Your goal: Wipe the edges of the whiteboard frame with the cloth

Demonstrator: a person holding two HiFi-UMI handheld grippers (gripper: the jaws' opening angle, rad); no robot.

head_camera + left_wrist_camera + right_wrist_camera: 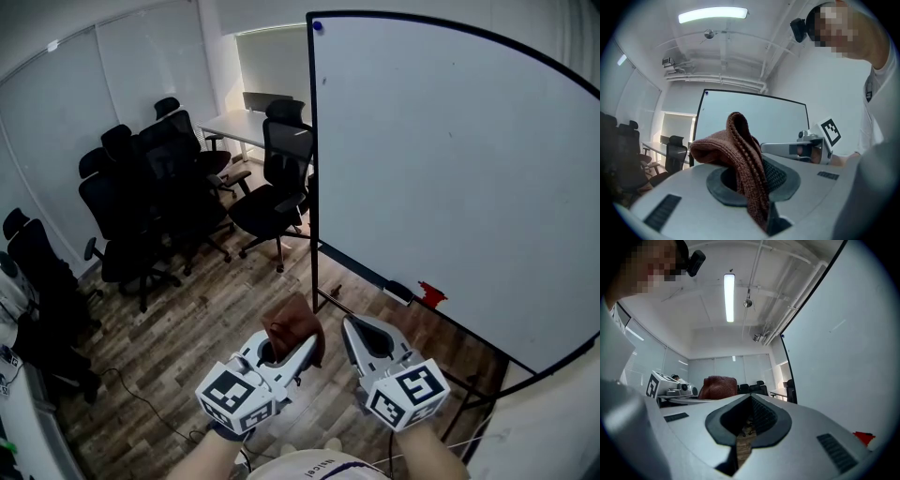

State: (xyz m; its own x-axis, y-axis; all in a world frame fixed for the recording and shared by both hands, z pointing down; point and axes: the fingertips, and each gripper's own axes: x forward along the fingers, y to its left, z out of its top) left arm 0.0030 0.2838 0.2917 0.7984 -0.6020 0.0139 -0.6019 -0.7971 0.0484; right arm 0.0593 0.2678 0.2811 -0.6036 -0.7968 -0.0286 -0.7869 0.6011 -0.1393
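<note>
A brown knitted cloth (pixel 294 327) sticks up from my left gripper (pixel 305 345), whose jaws are shut on it; in the left gripper view the cloth (pixel 743 159) fills the middle. Just right of it, my right gripper (pixel 352 330) is shut with nothing in it; its tip (pixel 749 401) shows closed in the right gripper view. Both are held low in front of the whiteboard (pixel 450 159), short of its black frame (pixel 312 169). The board's left post and bottom rail are in plain sight. The same cloth (pixel 718 386) shows at the left of the right gripper view.
A marker tray with an eraser (pixel 397 292) and a red object (pixel 431 294) sits on the board's lower rail. Black office chairs (pixel 150 202) and a white table (pixel 239 127) stand at the left back. The floor (pixel 187 347) is wood plank, with a cable near my feet.
</note>
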